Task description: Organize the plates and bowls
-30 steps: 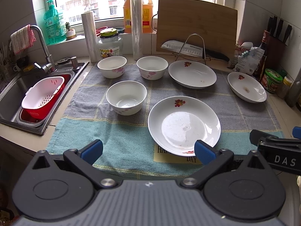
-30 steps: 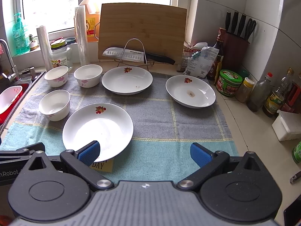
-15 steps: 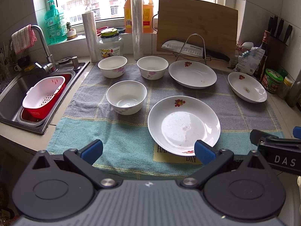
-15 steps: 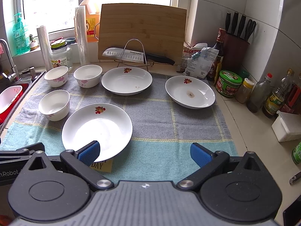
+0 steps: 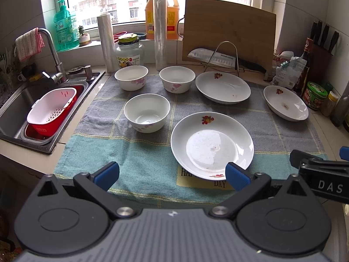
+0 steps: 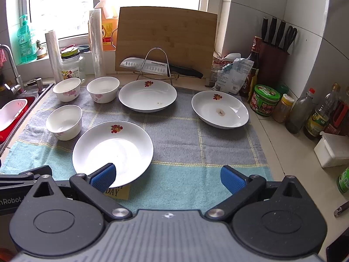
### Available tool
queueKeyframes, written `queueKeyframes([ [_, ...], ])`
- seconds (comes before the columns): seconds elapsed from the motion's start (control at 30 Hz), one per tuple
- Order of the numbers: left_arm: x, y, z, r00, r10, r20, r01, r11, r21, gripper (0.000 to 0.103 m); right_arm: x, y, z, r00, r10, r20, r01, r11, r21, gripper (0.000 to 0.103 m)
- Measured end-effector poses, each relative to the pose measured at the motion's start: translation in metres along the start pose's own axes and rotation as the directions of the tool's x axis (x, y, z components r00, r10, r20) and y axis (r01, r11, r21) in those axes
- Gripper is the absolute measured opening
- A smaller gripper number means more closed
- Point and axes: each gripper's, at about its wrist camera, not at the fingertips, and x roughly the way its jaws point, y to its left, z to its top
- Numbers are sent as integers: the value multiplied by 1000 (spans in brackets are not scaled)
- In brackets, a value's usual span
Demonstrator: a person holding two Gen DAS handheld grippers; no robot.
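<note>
Both grippers hover level at the near edge of the towel, jaws spread wide and holding nothing.

Nothing has shifted since the earlier frames: the left gripper and right gripper keep the same pose. The nearest plate lies flat just ahead of the left gripper, its near rim by the right finger; in the right wrist view it sits by the left finger. Three bowls and two more plates stand apart farther back on the towel.
</note>
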Motion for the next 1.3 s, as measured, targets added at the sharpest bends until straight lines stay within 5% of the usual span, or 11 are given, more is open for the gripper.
queueKeyframes([
  [0.33, 0, -4, -1, 1000, 4, 13, -4, 1000, 26, 102, -5, -4, 0, 997, 66, 50, -65, 998, -20, 103],
  [0.8, 8, -12, 0, 995, -81, 61, 77, 995, 62, 102, 2, -26, -3, 987, 117, 109, -114, 993, -33, 103],
  [1.3, 69, -44, 32, 971, -239, -14, 237, 948, 215, 102, 47, -76, 5, 993, 57, 101, -60, 998, 31, 103],
])
